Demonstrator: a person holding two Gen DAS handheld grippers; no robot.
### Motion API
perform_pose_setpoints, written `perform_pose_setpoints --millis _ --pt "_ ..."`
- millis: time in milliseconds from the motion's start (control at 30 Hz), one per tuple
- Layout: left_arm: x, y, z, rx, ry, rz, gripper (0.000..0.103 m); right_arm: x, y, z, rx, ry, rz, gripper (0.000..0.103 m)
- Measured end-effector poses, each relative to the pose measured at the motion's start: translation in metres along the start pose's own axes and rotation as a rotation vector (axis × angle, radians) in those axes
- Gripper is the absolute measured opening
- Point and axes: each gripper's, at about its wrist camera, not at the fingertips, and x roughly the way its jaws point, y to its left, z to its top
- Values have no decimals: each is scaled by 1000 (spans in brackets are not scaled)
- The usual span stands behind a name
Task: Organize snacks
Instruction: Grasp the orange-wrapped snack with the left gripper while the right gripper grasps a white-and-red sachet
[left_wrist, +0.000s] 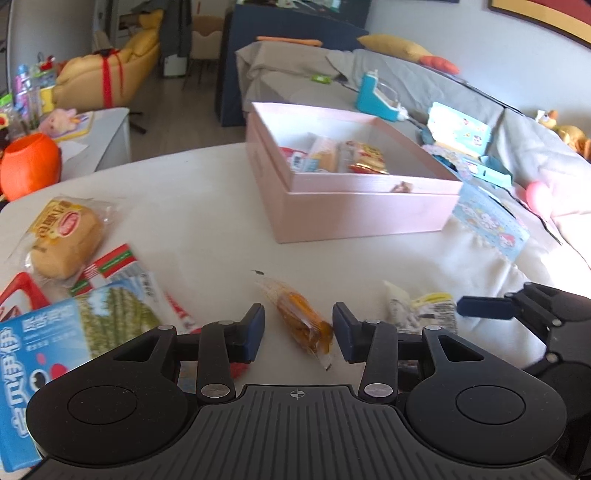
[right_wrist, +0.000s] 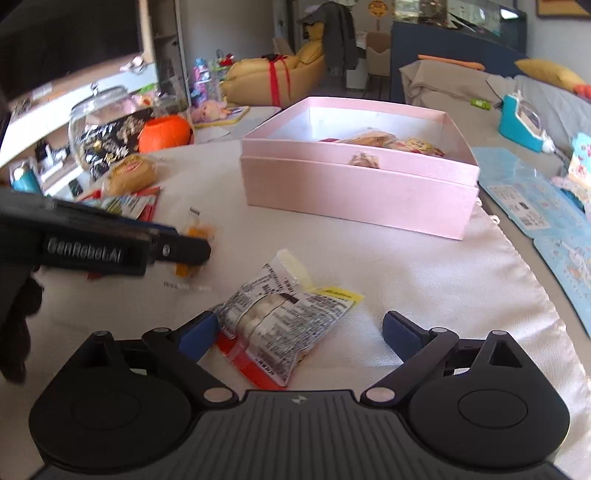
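An open pink box (left_wrist: 354, 210) (right_wrist: 351, 192) holding several wrapped snacks stands at the far side of the white table. A small orange snack packet (left_wrist: 303, 321) (right_wrist: 195, 232) lies on the table between the fingers of my left gripper (left_wrist: 299, 328); the jaws are open, with a gap on the left side. My right gripper (right_wrist: 301, 332) is wide open around a white printed snack packet (right_wrist: 280, 314) (left_wrist: 421, 314) that lies flat, its left finger (right_wrist: 199, 332) close to the packet's edge. The two grippers are side by side.
A wrapped bun (left_wrist: 64, 236) (right_wrist: 129, 173), a blue packet (left_wrist: 40, 350) and a green-red packet (left_wrist: 110, 266) lie at the left. An orange pumpkin pot (right_wrist: 164, 133) and a glass jar (right_wrist: 99, 122) stand beyond. Blue cartoon cartons (right_wrist: 535, 210) lie at the right table edge.
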Motion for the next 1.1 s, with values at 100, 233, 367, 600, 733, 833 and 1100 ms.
perform_pose_setpoints --millis 100,233,367,600,733,833,1100 --pt "0 1 1 -7 5 -6 46 -2 5 -1 -39 13 14 96" --pt "3 2 2 -22 12 -16 46 -5 3 -2 -82 22 -14 96" --pt "8 3 2 -41 14 -26 47 -9 -9 -3 -77 20 -85 97" --pt "16 1 4 -44 16 -34 46 -7 -25 -8 28 35 -78 100" --pt "21 -2 7 -17 10 -6 39 -4 -22 -7 60 40 -95 103" --pt "23 0 8 -6 13 0 29 -3 -22 -4 91 54 -109 103" --pt "2 4 -10 12 24 -40 27 0 -18 1 102 77 -118 103"
